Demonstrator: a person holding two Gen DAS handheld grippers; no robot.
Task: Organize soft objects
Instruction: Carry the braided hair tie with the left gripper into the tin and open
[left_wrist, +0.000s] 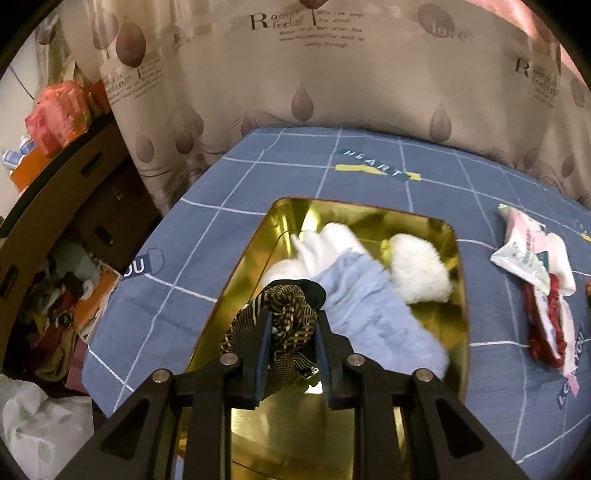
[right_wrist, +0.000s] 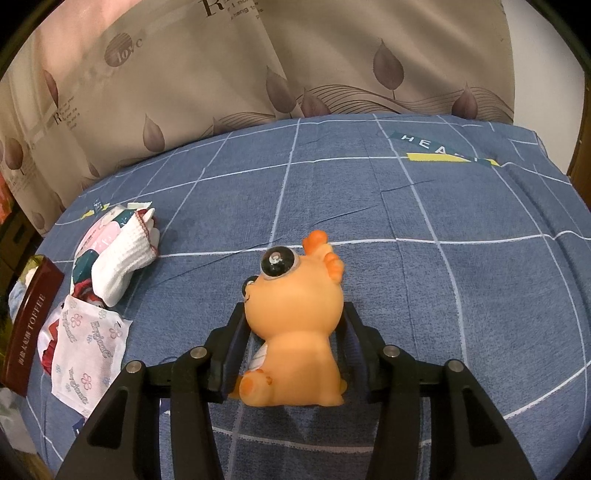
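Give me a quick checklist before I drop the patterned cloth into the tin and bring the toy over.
1. Left hand-held gripper holds the patterned cloth: ok, pinched between the fingers.
2. Cloth over the gold tin: ok.
3. Room in the tin: cannot tell; blue cloth and white fluffy items already fill much of it.
4. Right hand-held gripper around the orange toy: ok, fingers on both sides.
5. Toy lifted off the bed: cannot tell.
6. Leftovers: not ok; white sock and packets remain outside.
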